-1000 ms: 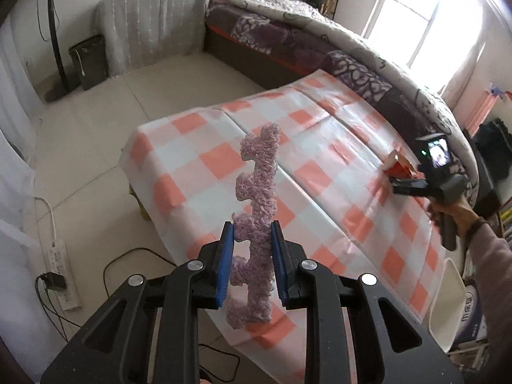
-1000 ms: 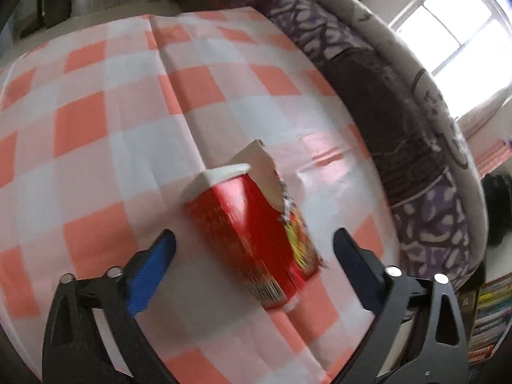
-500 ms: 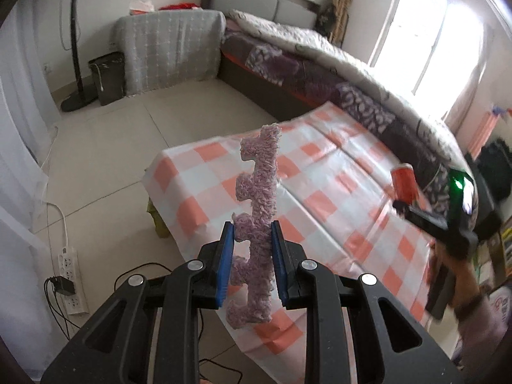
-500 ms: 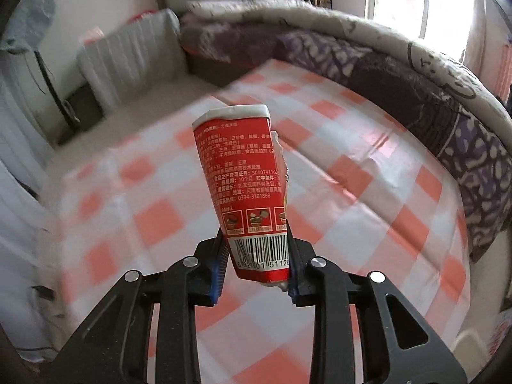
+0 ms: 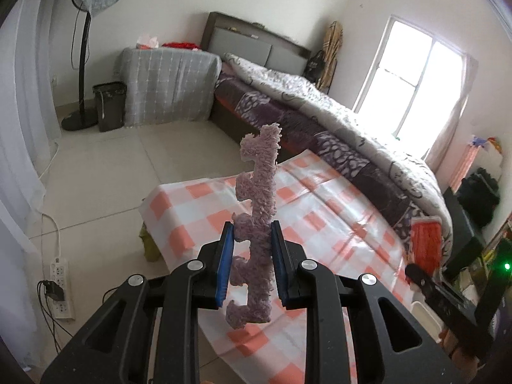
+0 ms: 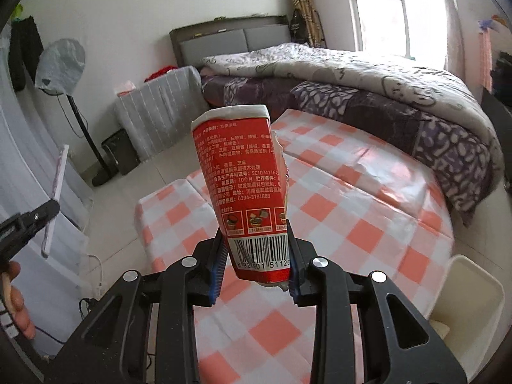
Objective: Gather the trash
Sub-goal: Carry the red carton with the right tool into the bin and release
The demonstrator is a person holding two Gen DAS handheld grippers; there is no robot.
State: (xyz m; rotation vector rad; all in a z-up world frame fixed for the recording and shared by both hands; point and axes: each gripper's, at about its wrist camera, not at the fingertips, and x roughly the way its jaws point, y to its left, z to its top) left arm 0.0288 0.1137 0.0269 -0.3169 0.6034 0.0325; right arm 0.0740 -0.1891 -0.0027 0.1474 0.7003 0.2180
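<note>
Checked surface (image 6: pixel 336 211) beside the bed (image 6: pixel 368 89) – nothing on the part in view. Right tool (image 6: pixel 256 265) clamps a torn red noodle cup (image 6: pixel 243 185) by its base, aloft. Left tool (image 5: pixel 251 265) pinches a notched purple foam strip (image 5: pixel 259 198), upright above the surface.

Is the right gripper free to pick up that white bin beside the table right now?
Probably not. The right gripper is shut on the red noodle cup, so its jaws are occupied. The white bin sits unobstructed at the table's corner.
</note>
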